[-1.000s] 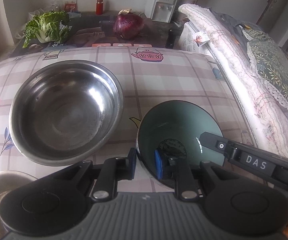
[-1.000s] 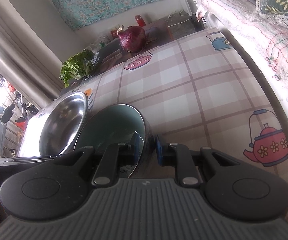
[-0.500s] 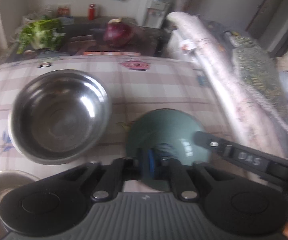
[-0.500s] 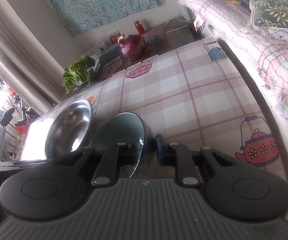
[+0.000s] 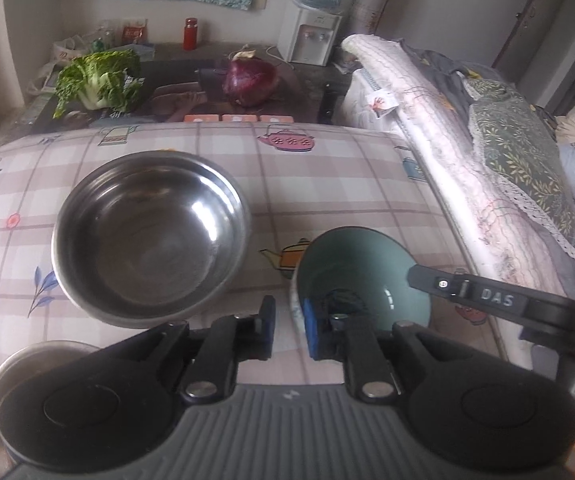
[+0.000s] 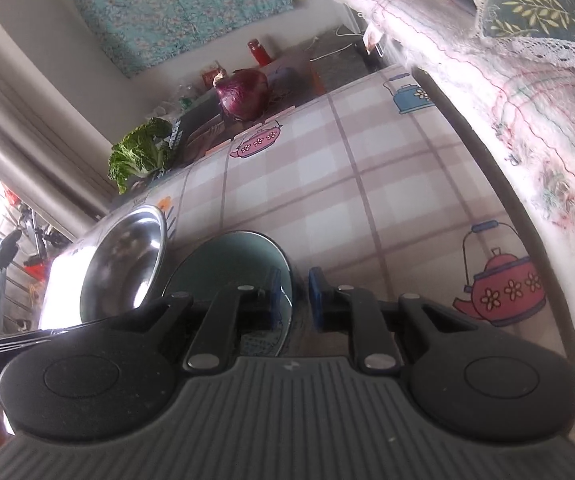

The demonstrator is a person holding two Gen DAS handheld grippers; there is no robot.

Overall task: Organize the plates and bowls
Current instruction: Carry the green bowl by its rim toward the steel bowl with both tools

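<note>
Gripping the green bowl [image 5: 361, 268] rim, left gripper [image 5: 289, 326] and right gripper [image 6: 294, 298] fingers clench opposite sides; steel bowl [image 5: 149, 236] beside it.

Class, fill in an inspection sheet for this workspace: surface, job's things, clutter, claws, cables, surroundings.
Surface: checked teapot-print cloth.
Job's things: green bowl; steel bowl beside it; another steel rim at near left.
Clutter: nothing seen on the cloth.
Claws: left claw and right claw each shut on the green bowl's rim.
Cables: white cable on the far table.
Surroundings: cabbage, onion, water dispenser, bedding.
</note>
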